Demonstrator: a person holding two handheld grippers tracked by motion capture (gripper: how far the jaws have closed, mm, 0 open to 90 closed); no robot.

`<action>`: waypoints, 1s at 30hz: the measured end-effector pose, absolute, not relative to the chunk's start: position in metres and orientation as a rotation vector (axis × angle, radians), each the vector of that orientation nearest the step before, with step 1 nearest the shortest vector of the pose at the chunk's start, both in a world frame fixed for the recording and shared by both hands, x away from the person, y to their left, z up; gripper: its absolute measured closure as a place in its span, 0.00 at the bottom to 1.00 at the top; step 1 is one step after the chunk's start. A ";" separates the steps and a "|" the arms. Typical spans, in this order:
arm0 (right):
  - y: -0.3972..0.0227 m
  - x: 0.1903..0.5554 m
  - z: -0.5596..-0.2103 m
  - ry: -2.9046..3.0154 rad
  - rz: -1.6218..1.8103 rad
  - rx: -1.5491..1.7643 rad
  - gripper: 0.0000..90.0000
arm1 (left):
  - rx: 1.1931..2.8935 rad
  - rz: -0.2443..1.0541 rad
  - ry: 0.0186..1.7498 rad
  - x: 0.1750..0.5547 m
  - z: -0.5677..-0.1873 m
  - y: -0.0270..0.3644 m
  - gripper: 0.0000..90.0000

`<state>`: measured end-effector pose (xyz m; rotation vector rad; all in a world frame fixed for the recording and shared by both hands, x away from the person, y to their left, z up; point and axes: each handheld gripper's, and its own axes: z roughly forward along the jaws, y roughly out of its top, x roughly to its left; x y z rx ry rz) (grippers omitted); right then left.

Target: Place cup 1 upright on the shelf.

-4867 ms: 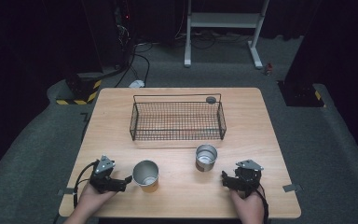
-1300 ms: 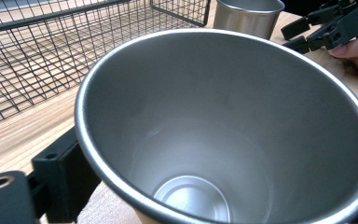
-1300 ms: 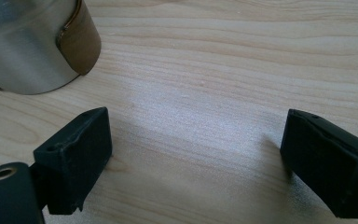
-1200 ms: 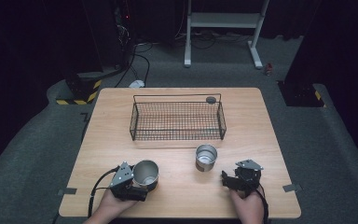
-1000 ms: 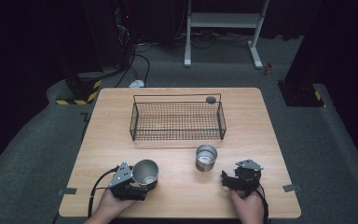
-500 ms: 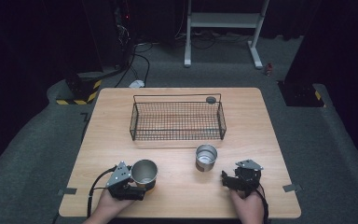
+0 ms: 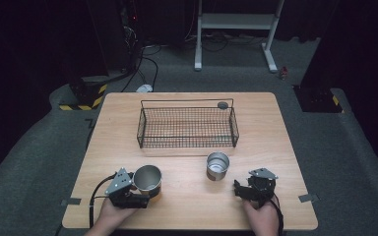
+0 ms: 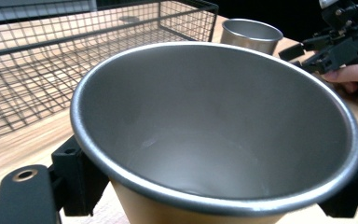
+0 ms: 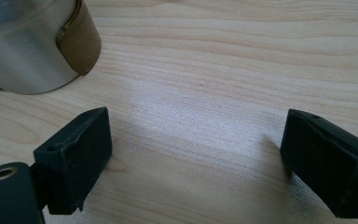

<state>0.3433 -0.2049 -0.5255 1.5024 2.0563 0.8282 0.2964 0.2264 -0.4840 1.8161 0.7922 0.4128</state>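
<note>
At the lower left of the high view, the left tool (image 7: 137,192) grips a steel cup (image 7: 147,178) on the tabletop (image 7: 187,206), while the right tool (image 7: 240,189) rests wide open, holding nothing, just below a second cup (image 7: 217,165).

Left hand-held gripper (image 7: 140,196) clamped; right hand-held gripper (image 7: 237,189) spread wide.

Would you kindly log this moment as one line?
left gripper: shut on wide steel cup | right gripper: open, fingers on table | small steel cup: free | wire basket: empty
</note>
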 end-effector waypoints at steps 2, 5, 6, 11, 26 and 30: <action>-0.205 0.343 -0.525 2.057 0.828 1.502 0.10 | 1.810 0.430 0.794 0.296 -0.483 0.228 0.16; -0.205 0.343 -0.525 2.056 0.828 1.502 0.10 | 1.800 0.440 0.800 0.296 -0.480 0.232 0.16; -0.205 0.343 -0.525 2.056 0.828 1.502 0.10 | 1.800 0.440 0.800 0.296 -0.480 0.232 0.16; -0.205 0.343 -0.525 2.057 0.829 1.503 0.10 | 1.790 0.453 0.836 0.299 -0.479 0.237 0.16; -0.204 0.343 -0.525 2.058 0.830 1.505 0.10 | 1.813 0.471 0.901 0.310 -0.478 0.239 0.16; -0.204 0.343 -0.526 2.060 0.831 1.499 0.10 | 1.808 0.458 0.922 0.316 -0.476 0.241 0.16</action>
